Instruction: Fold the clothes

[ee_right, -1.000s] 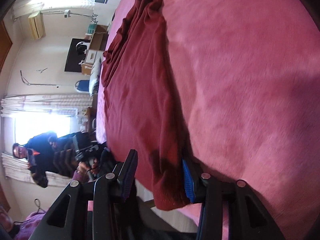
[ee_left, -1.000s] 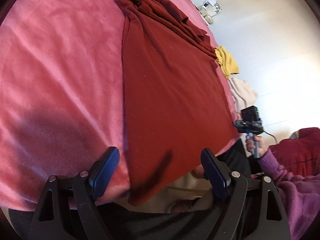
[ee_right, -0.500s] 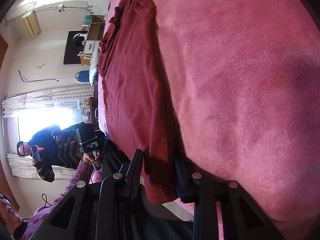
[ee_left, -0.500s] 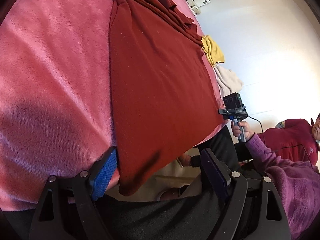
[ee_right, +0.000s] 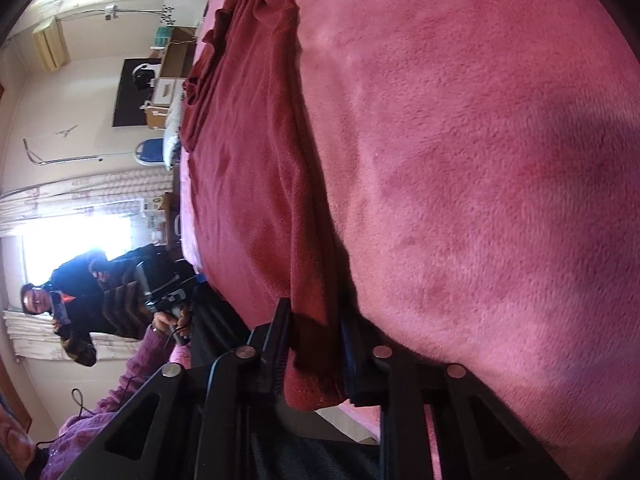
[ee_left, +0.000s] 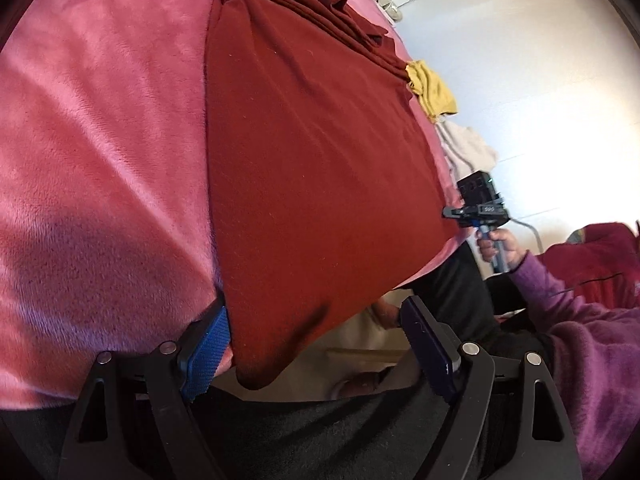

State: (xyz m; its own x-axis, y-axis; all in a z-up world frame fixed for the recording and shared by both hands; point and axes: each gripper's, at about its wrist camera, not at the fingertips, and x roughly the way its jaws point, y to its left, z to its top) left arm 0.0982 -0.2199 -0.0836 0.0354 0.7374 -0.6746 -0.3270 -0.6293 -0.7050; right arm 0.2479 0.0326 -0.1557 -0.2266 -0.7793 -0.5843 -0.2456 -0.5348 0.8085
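closing right fingers [ee_right: 314, 354] pinching red garment [ee_right: 256, 168] corner, left fingers [ee_left: 316, 354] wide, narrowing, other corner hanging between

Left gripper [ee_left: 316, 344] at bottom centre of left wrist frame, jaws wide apart, just been closing a bit, garment corner between them; blue left pad [ee_left: 206, 354] against cloth edge, right pad clear of it. Right gripper [ee_right: 316, 350] at bottom centre of right wrist frame, jaws just closed in, nearly together, clamped on red hem. Purple sleeve [ee_left: 576, 320] at lower right.
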